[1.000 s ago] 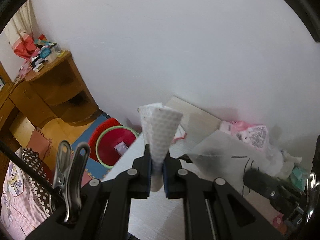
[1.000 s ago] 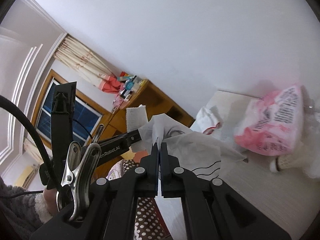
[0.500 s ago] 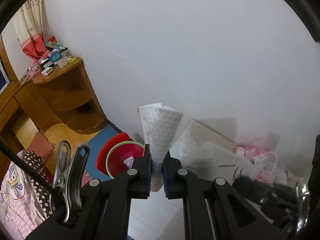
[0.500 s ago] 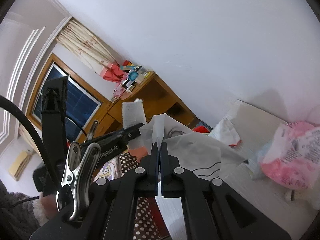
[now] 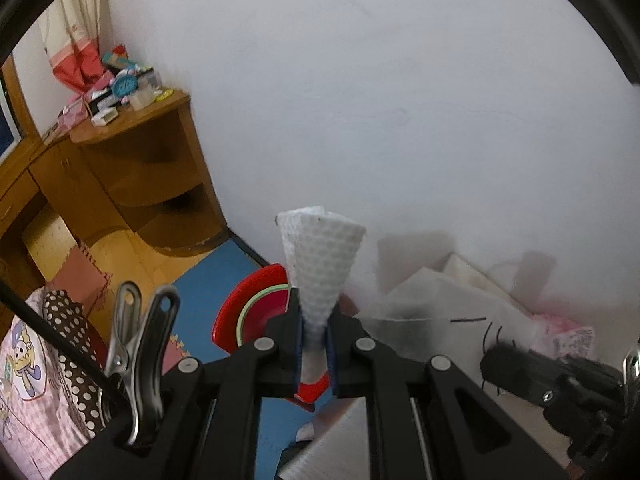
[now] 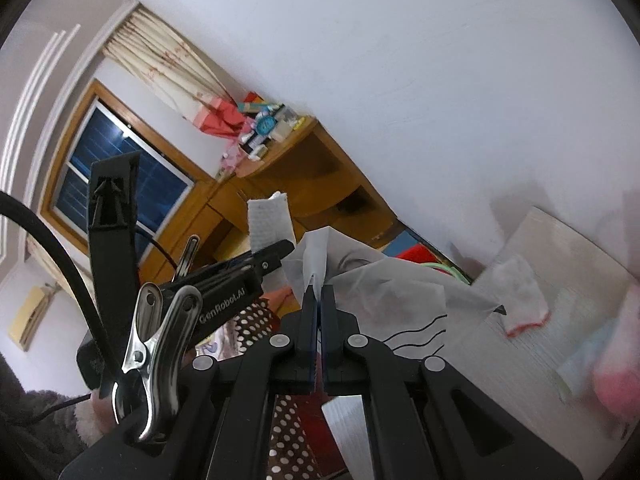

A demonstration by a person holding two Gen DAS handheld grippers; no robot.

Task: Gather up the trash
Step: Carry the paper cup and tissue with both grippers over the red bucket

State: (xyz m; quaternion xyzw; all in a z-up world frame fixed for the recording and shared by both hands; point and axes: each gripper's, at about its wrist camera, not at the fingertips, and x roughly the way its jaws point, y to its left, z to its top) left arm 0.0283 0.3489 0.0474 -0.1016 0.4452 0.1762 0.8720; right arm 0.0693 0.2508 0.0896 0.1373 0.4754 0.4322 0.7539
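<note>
My left gripper (image 5: 314, 320) is shut on a folded white paper towel (image 5: 320, 256) that fans upward from the pads. Below and beyond it on the floor stands a red bin with a green rim (image 5: 256, 316). My right gripper (image 6: 318, 292) is shut on the edge of a clear plastic bag (image 6: 392, 300) printed with black wavy lines; the bag drapes to the right over the table corner. In the right wrist view the left gripper (image 6: 280, 250) shows at left with the paper towel (image 6: 268, 224) in it. The clear bag (image 5: 432, 312) also shows in the left wrist view.
A pale table (image 6: 560, 260) carries a crumpled white tissue (image 6: 520, 300) and a pink packet (image 6: 616, 384). A wooden corner cabinet (image 5: 148, 172) with clutter on top stands by the white wall. A blue mat (image 5: 216, 280) lies on the floor, bedding (image 5: 36, 380) at left.
Both grippers have swung left off the table toward the floor side, each keeping its hold. The red bin now sits right behind the left gripper's fingers, and the pink packet has slid right.
</note>
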